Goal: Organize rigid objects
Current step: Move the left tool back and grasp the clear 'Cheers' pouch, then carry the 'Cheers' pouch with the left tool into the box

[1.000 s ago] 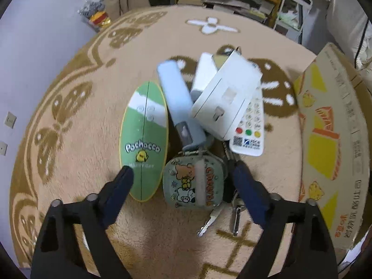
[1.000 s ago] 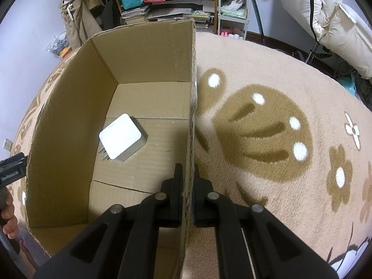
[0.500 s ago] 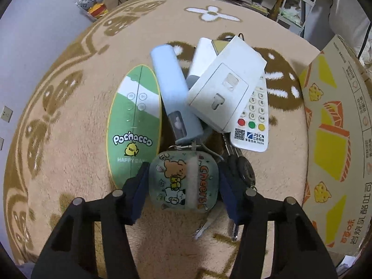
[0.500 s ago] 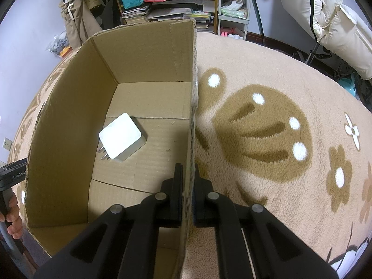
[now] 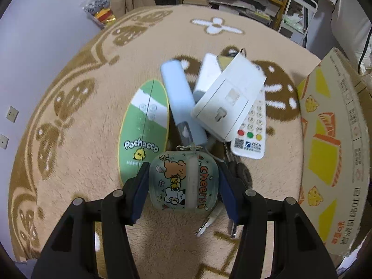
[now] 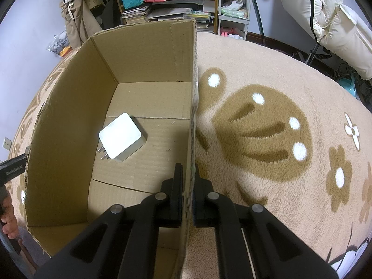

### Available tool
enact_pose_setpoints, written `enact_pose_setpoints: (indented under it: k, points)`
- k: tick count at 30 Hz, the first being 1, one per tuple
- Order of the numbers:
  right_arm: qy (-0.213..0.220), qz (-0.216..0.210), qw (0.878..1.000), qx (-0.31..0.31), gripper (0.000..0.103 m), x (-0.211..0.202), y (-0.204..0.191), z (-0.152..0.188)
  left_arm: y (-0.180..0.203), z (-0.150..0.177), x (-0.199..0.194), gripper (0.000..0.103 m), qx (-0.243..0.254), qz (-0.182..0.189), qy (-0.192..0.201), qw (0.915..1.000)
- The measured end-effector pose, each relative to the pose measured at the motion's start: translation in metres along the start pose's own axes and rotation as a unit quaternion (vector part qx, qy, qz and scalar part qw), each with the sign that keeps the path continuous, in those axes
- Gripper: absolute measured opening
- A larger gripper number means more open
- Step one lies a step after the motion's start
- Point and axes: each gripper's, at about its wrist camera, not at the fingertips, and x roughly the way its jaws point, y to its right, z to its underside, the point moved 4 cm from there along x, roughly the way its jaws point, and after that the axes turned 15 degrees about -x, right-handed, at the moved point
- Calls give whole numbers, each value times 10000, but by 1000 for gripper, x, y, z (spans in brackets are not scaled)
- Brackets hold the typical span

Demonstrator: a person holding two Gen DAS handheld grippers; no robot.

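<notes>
A pile of rigid objects lies on the beige carpet in the left wrist view. My left gripper (image 5: 183, 174) is shut on a translucent cartoon-bear case (image 5: 183, 183), its blue pads (image 5: 141, 190) pressed to both sides. Keys (image 5: 232, 223) lie just beneath and to the right of the case. Behind it sit a green oval Pochacco board (image 5: 144, 127), a light blue tube-shaped case (image 5: 181, 102), a white flat box (image 5: 230, 97) and a white remote (image 5: 252, 134). My right gripper (image 6: 188, 174) is shut on the cardboard box's right wall (image 6: 193, 93). A white charger (image 6: 122, 137) lies inside.
The printed outside of the cardboard box (image 5: 332, 153) stands right of the pile. Shelves with books (image 6: 162, 11) and a white cart (image 6: 234, 7) line the far wall. A hand (image 6: 8, 218) shows at the left edge of the right wrist view.
My left gripper came forward over the pile and its fingers closed from wide open onto the cartoon-bear case. The right gripper and the box stayed put.
</notes>
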Motion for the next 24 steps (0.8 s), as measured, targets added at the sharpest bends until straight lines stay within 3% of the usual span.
enact_pose_setpoints:
  k: [13,20,24]
  points:
    - [-2,7,10000,-10,7,0,0,0,30,-11,-56,55,472,172,696,9963]
    - [0,5,10000,-7,7,0,-1,0,62,-19,-97,55,752,566,1013,9904]
    - [0,4,10000,-6,7,0,-1,0,87,-13,-127,55,1041,935,1202,9828]
